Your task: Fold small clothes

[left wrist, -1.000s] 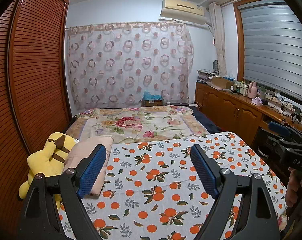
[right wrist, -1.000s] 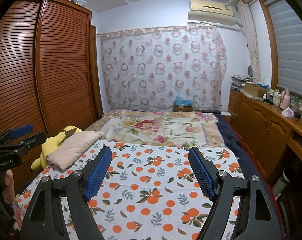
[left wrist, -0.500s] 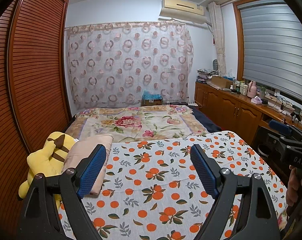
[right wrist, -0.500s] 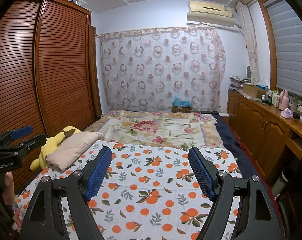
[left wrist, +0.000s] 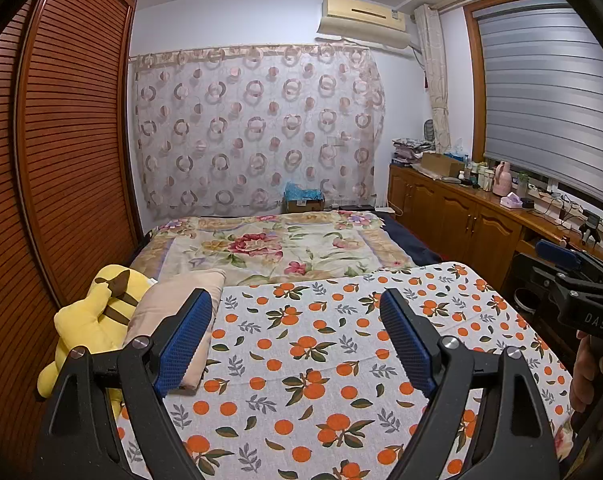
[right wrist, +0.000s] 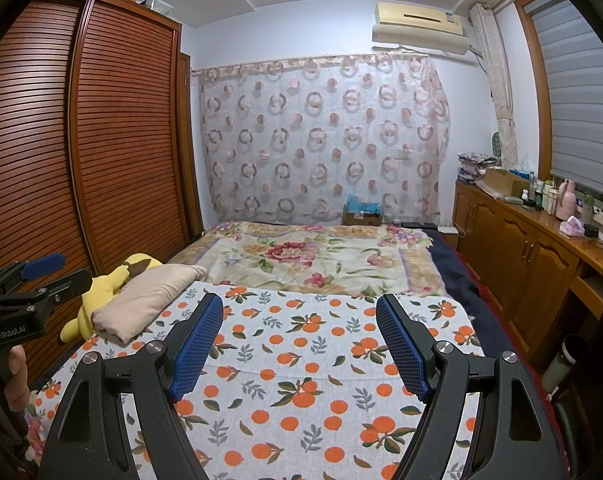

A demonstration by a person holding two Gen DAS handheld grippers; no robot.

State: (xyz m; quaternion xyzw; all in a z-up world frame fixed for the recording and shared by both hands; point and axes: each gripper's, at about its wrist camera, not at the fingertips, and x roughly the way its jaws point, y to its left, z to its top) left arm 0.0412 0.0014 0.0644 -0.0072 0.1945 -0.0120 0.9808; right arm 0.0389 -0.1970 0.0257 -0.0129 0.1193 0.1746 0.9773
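A folded beige garment [left wrist: 173, 304] lies at the left edge of the orange-print sheet [left wrist: 325, 360], leaning on a yellow plush toy [left wrist: 97, 316]. It also shows in the right wrist view [right wrist: 149, 296]. My left gripper [left wrist: 297, 340] is open and empty, held above the sheet to the right of the garment. My right gripper [right wrist: 299, 340] is open and empty above the sheet [right wrist: 301, 380], right of the garment. Each gripper shows at the edge of the other's view.
A floral blanket [left wrist: 277, 244] covers the far half of the bed. A louvered wooden wardrobe [left wrist: 61, 160] stands along the left. A wooden cabinet [left wrist: 461, 220] with bottles and boxes runs along the right. A cardboard box [left wrist: 303, 202] sits beyond the bed.
Both cameras have tilted up very slightly; the grippers stay open and empty and nothing on the bed has moved.
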